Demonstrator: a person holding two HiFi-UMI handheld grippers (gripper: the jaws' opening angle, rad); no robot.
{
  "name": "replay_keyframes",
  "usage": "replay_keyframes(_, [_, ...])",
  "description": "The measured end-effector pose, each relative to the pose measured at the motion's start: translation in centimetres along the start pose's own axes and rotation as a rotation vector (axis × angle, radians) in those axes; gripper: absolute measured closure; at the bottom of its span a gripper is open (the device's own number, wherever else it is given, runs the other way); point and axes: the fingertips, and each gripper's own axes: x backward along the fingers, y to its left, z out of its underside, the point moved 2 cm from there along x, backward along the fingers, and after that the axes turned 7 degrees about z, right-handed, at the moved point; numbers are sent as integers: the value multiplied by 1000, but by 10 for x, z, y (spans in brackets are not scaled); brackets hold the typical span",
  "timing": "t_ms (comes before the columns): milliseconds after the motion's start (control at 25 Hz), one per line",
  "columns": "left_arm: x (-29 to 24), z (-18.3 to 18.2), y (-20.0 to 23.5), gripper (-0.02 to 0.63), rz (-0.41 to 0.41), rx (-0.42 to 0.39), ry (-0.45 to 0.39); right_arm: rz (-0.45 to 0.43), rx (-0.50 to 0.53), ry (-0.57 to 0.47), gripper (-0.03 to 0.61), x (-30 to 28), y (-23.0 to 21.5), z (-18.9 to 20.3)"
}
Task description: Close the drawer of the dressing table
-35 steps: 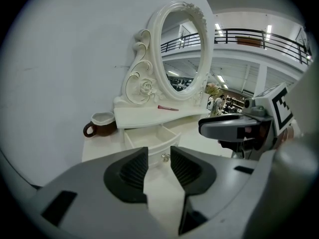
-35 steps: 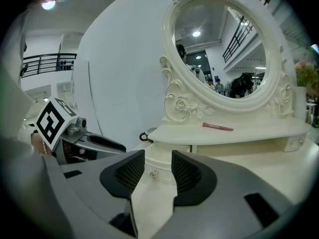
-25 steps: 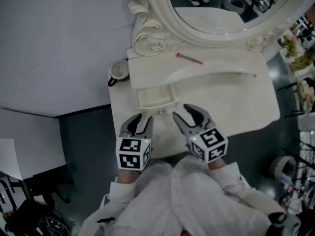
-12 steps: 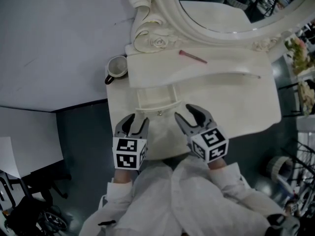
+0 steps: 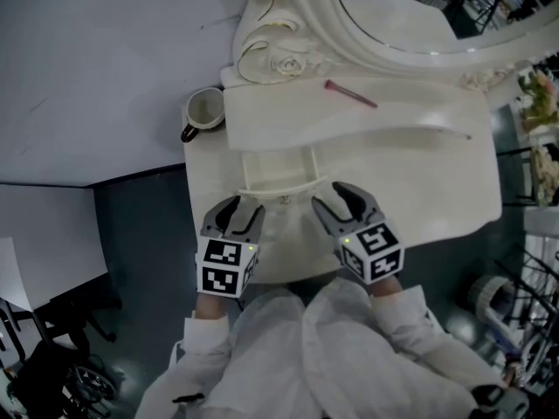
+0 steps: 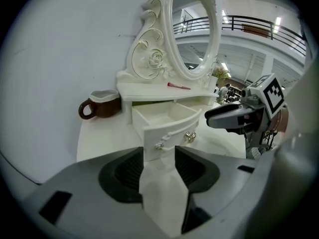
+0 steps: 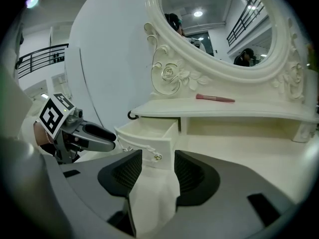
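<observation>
The drawer [image 5: 278, 178] stands pulled open at the left of the dressing table [image 5: 419, 190]. In the head view, the left gripper [image 5: 238, 209] hovers at its 7 o'clock, jaws apart and empty. The right gripper [image 5: 332, 196] is at 5 o'clock, its empty jaws opening. A mug [image 5: 204, 112] sits at 10 o'clock.
</observation>
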Motion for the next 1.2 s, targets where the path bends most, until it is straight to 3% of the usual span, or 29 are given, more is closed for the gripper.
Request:
replay_keyframes(520, [-15,-3,7,428,17,-43,11,-17,100,55,380,-26,-7,11])
replay_keyframes(1200, [-20,-4,9,428,35,-81,28,-120,119,50,380,-39,9,4])
